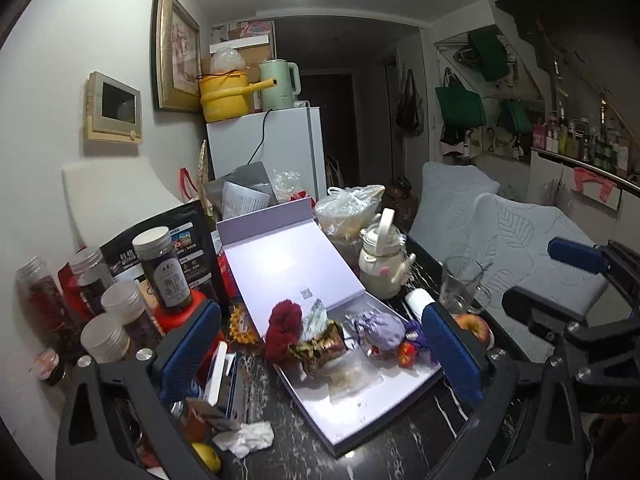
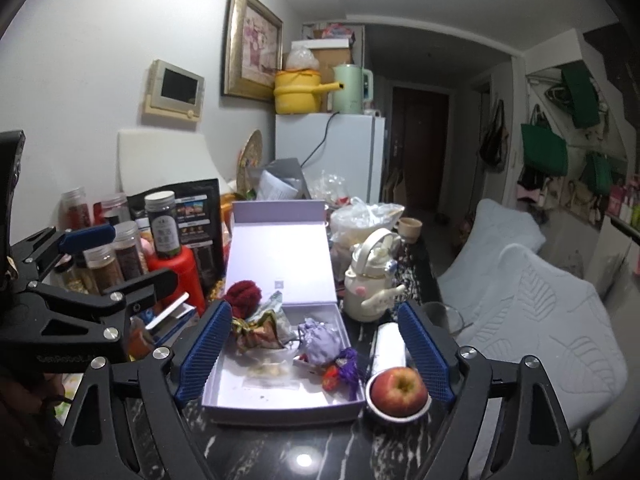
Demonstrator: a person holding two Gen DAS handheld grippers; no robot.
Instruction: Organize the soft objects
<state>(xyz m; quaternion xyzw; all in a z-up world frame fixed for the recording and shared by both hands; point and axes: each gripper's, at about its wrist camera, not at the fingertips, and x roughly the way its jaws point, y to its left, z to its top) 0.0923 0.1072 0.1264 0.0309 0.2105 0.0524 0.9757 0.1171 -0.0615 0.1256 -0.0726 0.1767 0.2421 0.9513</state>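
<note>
left gripper (image 1: pixel 320 344): jaws wide, holds nothing | right gripper (image 2: pixel 316 350): jaws wide, holds nothing | box (image 2: pixel 256 400): open on table, near | red scrunchie (image 2: pixel 242 298): box far-left corner | purple pouch (image 2: pixel 320 340): box right side | apple (image 2: pixel 398 390): right of box

You see the open lavender box (image 2: pixel 276 404) holding a purple pouch (image 2: pixel 320 340); a red pom-pom (image 2: pixel 242 294) rests on its far-left rim.
</note>
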